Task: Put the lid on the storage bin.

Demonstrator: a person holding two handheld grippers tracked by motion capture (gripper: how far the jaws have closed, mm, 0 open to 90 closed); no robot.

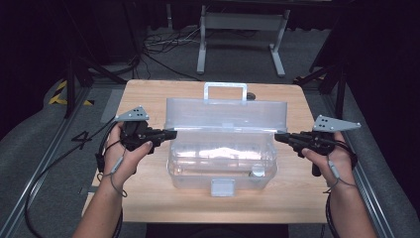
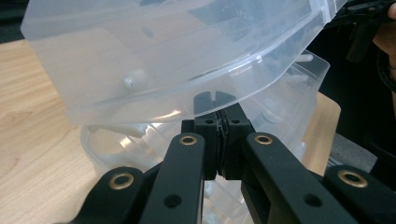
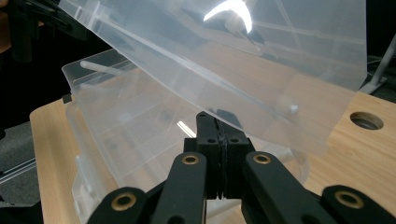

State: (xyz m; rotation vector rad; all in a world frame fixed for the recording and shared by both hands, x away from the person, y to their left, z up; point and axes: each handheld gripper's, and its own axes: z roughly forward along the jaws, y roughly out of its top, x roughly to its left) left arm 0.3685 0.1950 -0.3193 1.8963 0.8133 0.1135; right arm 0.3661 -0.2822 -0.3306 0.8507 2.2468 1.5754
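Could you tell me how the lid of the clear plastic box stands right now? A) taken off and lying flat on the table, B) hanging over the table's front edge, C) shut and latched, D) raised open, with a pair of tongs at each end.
D: the lid stands raised behind the box, with the left tongs and right tongs at its two ends, both shut.

1. Our right gripper (image 3: 219, 140): jaws closed together, tips at the lower edge of the clear lid (image 3: 243, 60).
2. Lid raised, tilted over the open clear box (image 3: 121, 130).
3. Box sits on wooden table (image 3: 359, 158); round hole (image 3: 366, 120) at right.
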